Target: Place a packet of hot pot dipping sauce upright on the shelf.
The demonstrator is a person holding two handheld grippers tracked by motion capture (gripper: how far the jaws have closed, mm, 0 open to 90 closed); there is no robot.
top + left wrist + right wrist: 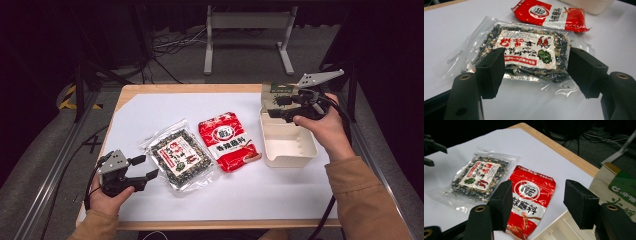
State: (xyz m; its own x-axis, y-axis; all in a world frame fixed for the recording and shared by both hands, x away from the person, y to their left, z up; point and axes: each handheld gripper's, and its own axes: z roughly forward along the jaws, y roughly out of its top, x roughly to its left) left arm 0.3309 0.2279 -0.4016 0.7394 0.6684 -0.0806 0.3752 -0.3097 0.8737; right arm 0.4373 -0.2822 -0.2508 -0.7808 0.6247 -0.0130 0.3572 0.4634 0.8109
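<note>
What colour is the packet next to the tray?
The packet is red with a white label band, clearest in the right gripper view.

White sheet (pixel 150 115) covers the pale wood table (pixel 190 88). On it, a clear packet (pixel 178 158) speckled black and tan, its white label printed in red with a green leaf. Right of that packet, a bright red pouch (pixel 227 141) with a white band and dark lettering. Further right of the packet, a cream tray (pixel 290 145); behind it a green-and-white box (pixel 275 94).
</note>
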